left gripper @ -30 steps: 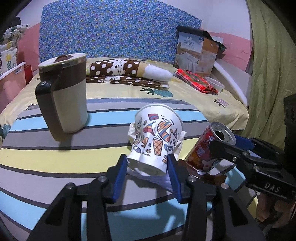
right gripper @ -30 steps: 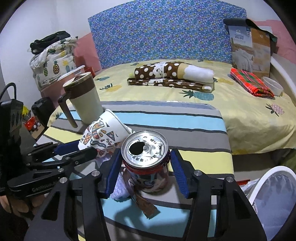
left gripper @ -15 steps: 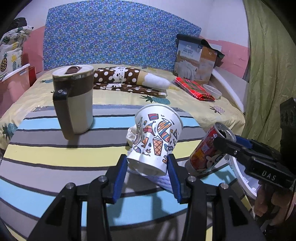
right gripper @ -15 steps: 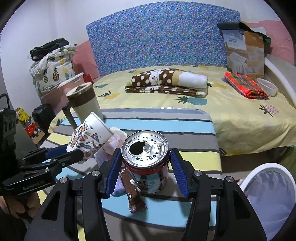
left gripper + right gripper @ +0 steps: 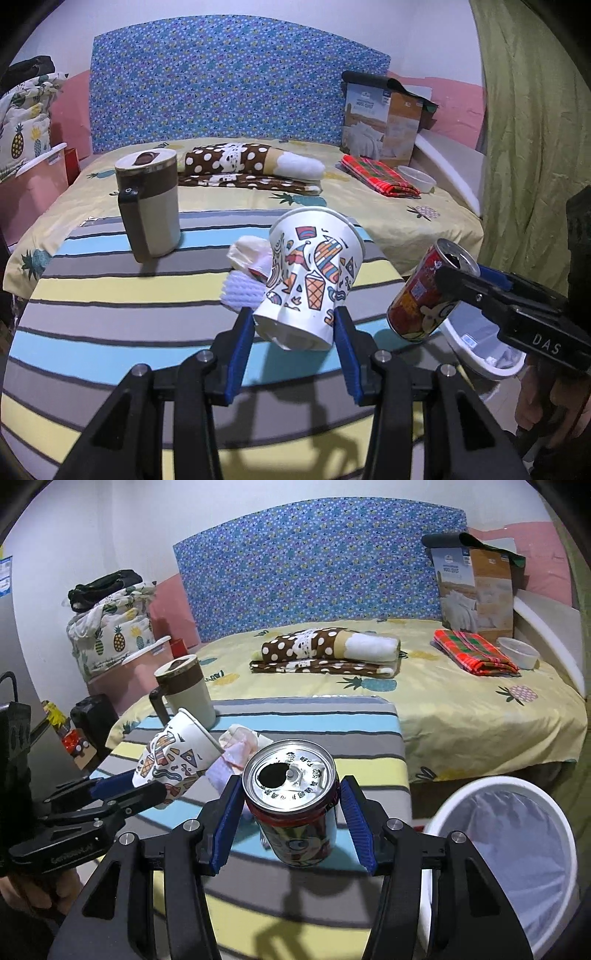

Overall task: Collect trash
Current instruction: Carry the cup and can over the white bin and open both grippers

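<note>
My left gripper (image 5: 293,326) is shut on a patterned paper cup (image 5: 310,273), held tilted above the striped table (image 5: 110,295). My right gripper (image 5: 291,812) is shut on an opened red drink can (image 5: 295,805), held in the air at the table's right edge; the can also shows in the left wrist view (image 5: 424,295). The paper cup also shows in the right wrist view (image 5: 173,753). Crumpled tissue and a white wad (image 5: 247,273) lie on the table behind the cup. A white trash bin with a liner (image 5: 517,838) stands on the floor to the right of the table.
A brown and cream lidded mug (image 5: 147,206) stands at the table's far left. Behind the table is a bed (image 5: 461,701) with a folded spotted blanket, a plaid cloth, a small bowl and a box. A green curtain (image 5: 535,147) hangs on the right.
Both grippers have lifted and pulled back from the table with the cup and the can. The can has moved to the right, nearer the bin. The brown wrapper under the can is out of sight.
</note>
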A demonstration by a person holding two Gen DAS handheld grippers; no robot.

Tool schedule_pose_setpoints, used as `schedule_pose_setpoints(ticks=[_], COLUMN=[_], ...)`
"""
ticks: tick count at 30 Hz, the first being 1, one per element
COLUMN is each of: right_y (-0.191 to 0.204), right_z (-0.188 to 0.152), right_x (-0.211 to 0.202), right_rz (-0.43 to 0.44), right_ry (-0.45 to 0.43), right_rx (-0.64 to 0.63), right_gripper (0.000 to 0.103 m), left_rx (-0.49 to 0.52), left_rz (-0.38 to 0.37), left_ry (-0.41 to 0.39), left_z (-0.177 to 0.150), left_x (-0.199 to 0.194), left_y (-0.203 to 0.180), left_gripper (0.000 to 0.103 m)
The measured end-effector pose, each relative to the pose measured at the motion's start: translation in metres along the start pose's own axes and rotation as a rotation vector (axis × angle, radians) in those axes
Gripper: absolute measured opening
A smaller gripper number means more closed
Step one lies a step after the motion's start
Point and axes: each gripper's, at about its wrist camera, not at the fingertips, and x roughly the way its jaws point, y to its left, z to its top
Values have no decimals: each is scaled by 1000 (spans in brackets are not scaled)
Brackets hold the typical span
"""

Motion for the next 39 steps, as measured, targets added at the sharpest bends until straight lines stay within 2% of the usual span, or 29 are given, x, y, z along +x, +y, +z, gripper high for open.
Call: schedule_pose_setpoints(ticks=[7,15,39], right_y=[-7,-23,-111], right_z=[-9,-20,-62], right_x=[-21,-37,-74], right_rz=[-2,-32,-216], right_ry=[-21,-34,-23], right_rx=[23,52,234], right_gripper=[55,55,55], left_rx=[20,67,175], left_rz=[-45,-98,-272], left_ry=[-1,22,128], left_z=[-11,-20,-34], left_x=[-16,-16,30], left_y=[-29,-67,-174], left_gripper=[45,45,45])
